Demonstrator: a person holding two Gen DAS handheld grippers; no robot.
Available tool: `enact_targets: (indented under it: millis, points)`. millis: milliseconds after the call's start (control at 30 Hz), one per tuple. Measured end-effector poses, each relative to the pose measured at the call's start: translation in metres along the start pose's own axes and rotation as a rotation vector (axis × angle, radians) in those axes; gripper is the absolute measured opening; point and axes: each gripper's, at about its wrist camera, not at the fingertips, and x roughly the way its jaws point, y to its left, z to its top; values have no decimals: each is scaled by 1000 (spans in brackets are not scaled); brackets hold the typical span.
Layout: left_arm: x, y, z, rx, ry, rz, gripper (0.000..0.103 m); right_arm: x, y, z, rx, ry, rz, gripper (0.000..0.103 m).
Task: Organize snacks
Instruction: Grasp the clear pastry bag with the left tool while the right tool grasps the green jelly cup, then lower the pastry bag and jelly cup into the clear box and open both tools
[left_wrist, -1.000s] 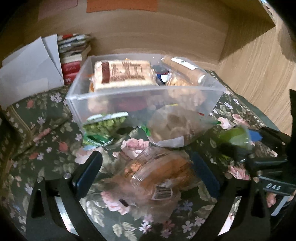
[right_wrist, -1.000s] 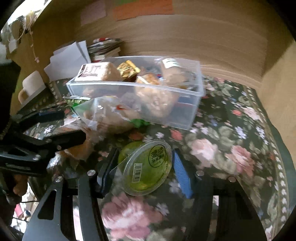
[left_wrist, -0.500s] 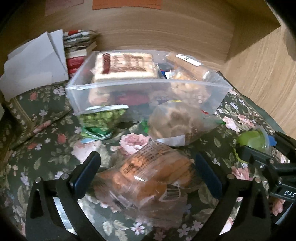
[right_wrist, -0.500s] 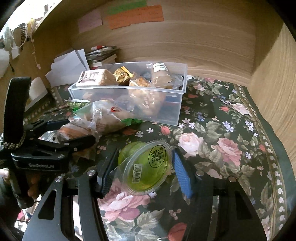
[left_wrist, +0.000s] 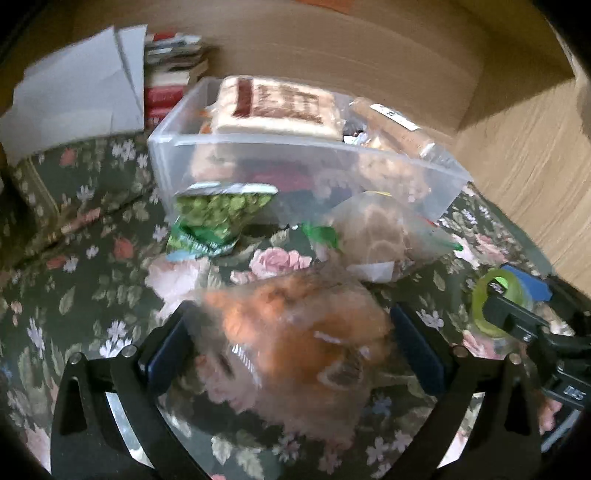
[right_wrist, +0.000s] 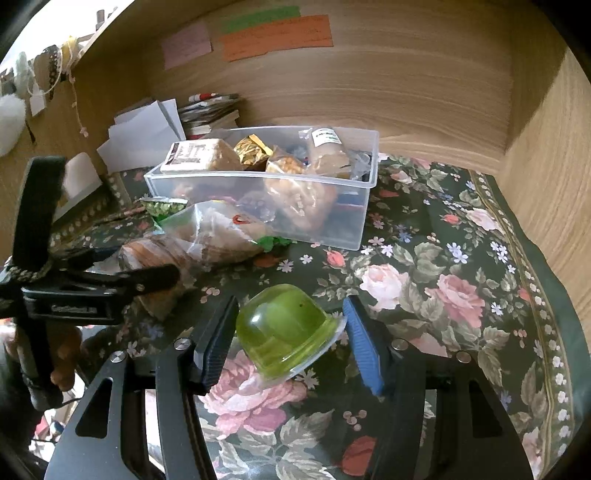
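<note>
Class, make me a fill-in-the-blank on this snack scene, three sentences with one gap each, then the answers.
1. The right gripper holds a jelly cup coloured ____.
2. The left gripper holds a bag of bread wrapped in clear ____.
3. The clear bin stands on a cloth printed with ____.

Answers: green; plastic; flowers

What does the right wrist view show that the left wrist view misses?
Only the right wrist view: coloured paper notes on the wooden back panel, and the gold-wrapped snack in the bin. Only the left: the orange pastry bag seen between the left gripper fingers. Both: the clear bin, the green jelly cup in the right gripper.
</note>
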Motion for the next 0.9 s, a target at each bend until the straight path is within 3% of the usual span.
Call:
enact_targets:
  millis: [100,167,267,333,667,900]
  points:
    - [2,-9,-2,34,-6,16,97,0,0,-1,-5,5,-1,56]
    - [1,-13,-4,52,-9,8,75,1,-1,-1,-3,8,3,56]
    - [-1,-15,-7,80,-20,30,57,6,-2,-3,-14,20,-11,56]
    - [-5,-13,-9,82,-21,17,52,10,-2,-5,-37,27,-30,56]
    - [-53,5,-3,86,-114,14,50,0,-10,3,15,-22,-20,55]
    - [-83,10,21,85,-206,14,50,-18,-6,30,-1,-108,-24,55]
